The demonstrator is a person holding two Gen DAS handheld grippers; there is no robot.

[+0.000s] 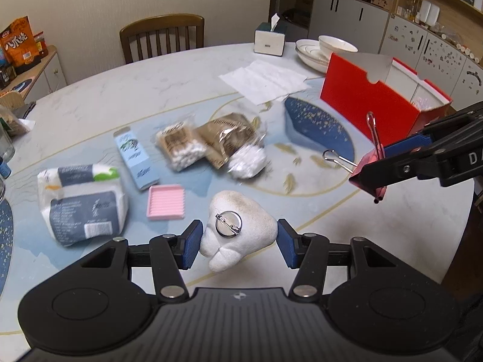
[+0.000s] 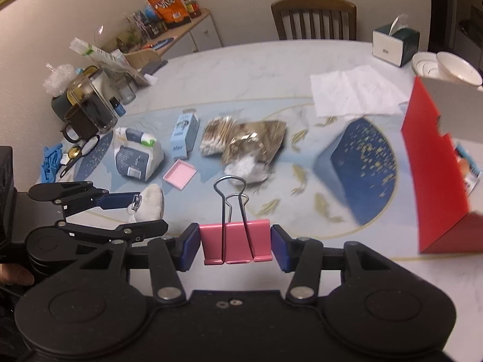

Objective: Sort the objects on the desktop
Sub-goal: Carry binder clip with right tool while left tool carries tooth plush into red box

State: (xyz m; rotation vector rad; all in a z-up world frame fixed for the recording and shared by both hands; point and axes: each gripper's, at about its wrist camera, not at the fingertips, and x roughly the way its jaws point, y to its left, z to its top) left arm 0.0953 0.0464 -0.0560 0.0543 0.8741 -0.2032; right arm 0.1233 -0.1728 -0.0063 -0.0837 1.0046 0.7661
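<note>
Left wrist view: our left gripper (image 1: 240,242) clamps a white plush badge (image 1: 238,232) at lower centre. Right wrist view: our right gripper (image 2: 235,244) pinches a pink binder clip (image 2: 235,242), red box (image 2: 434,175) at right.

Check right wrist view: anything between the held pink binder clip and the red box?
Nothing. Between the pink binder clip and the red box, the right wrist view shows only bare table.

Left tongs (image 1: 240,242) and right tongs (image 2: 235,246) are both clamped on loads (blue pads pressing), held side by side.
</note>
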